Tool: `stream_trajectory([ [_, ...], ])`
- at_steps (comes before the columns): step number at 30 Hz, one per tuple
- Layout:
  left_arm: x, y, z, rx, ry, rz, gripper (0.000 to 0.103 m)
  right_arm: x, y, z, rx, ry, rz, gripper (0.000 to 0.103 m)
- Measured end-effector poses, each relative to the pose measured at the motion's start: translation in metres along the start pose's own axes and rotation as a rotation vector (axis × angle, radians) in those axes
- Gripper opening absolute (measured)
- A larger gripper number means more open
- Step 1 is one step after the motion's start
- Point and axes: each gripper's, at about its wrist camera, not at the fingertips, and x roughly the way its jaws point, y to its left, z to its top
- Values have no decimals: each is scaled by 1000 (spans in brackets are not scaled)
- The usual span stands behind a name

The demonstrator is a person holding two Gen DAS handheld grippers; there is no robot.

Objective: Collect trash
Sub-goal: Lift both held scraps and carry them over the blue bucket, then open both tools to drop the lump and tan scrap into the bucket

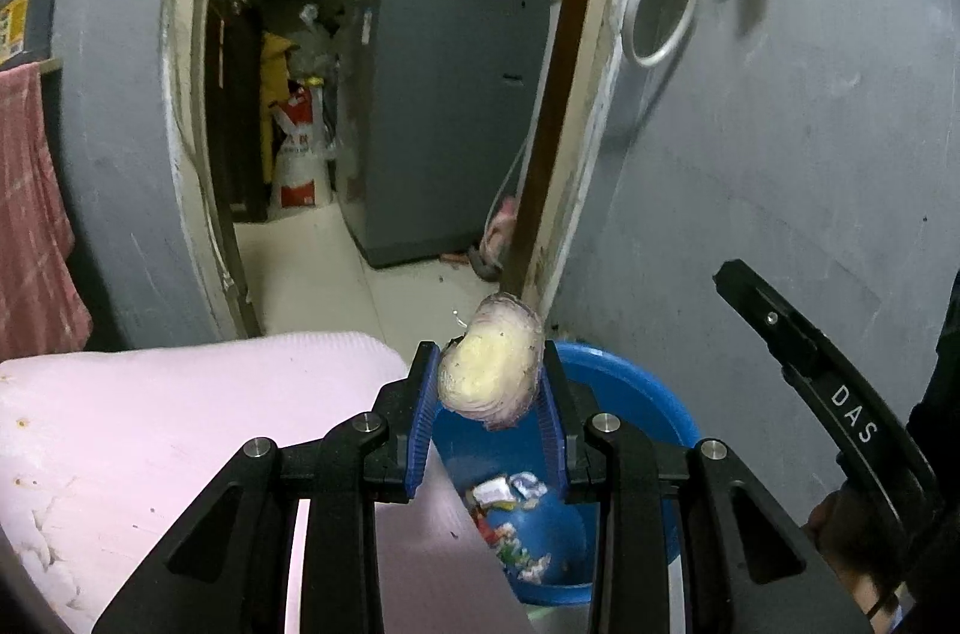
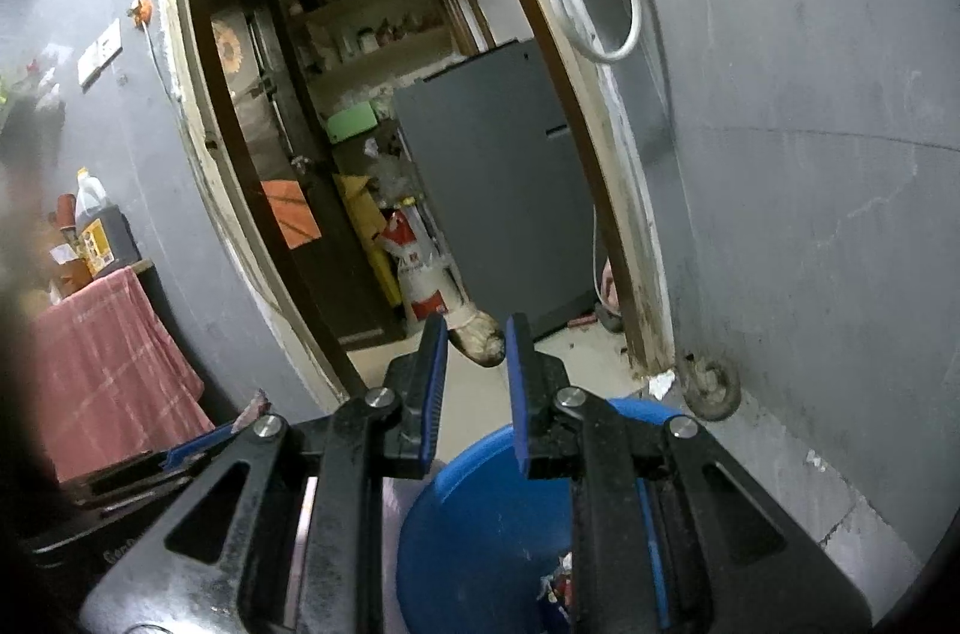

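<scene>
The left gripper (image 1: 491,382) pinched a cut onion piece (image 1: 489,364) above the blue bin (image 1: 636,388), which had wrappers (image 1: 510,496) inside. The right gripper (image 2: 477,340) pinched a small dirty scrap (image 2: 480,334) near the bin's rim, beside the grey wall (image 2: 810,153).

Left hand-held gripper (image 1: 491,382): black linkage arms, silver pivot screws, blue ribbed pads. Right hand-held gripper (image 2: 477,334): same build, scuffed black arms; curved black bracket marked "DAS".
</scene>
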Motion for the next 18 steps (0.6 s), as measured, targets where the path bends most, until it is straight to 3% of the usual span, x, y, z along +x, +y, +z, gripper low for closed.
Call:
stream_trajectory([
  [11,38,5,-10,-27,171,-34,28,18,-3,-8,5,100,-8,21],
  [18,44,9,-14,-44,214,-47,33,20,-4,-7,7,115,-11,23],
])
